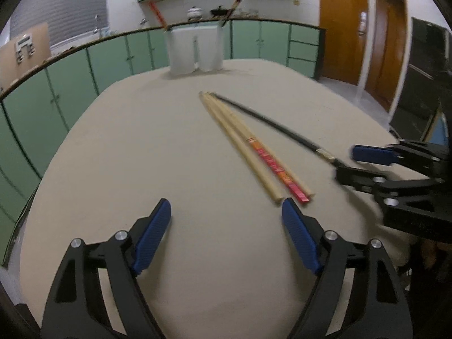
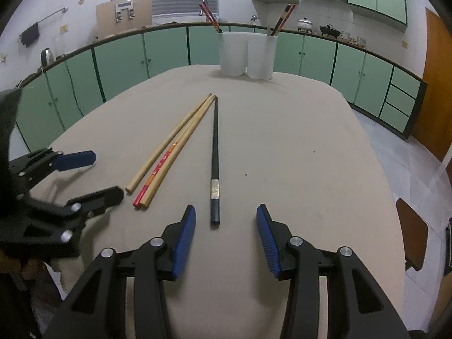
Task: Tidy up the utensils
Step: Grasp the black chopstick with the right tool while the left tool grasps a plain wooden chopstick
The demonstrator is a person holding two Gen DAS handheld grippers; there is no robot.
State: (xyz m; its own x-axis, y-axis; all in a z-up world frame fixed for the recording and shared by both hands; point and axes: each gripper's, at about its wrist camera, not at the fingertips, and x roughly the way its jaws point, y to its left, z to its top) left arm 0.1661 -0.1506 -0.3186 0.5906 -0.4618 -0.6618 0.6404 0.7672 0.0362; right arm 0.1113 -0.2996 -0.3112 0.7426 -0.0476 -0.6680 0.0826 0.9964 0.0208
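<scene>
Two plain wooden chopsticks [image 1: 240, 144] [image 2: 166, 144] and a red-patterned chopstick [image 1: 278, 171] [image 2: 156, 173] lie together on the beige table [image 1: 141, 155] [image 2: 296, 155]. A black chopstick [image 1: 271, 124] [image 2: 215, 152] lies beside them. Two white holders [image 1: 195, 49] [image 2: 247, 53] stand at the far edge, with chopsticks in them. My left gripper [image 1: 226, 207] [image 2: 108, 176] is open, just short of the wooden chopsticks' near ends. My right gripper [image 2: 226, 212] [image 1: 346, 162] is open, with the black chopstick's near end between its fingertips.
Green cabinets [image 2: 118, 59] run behind the table. A wooden door [image 1: 343, 25] is at the right. A brown chair [image 2: 412, 237] stands by the table's right edge.
</scene>
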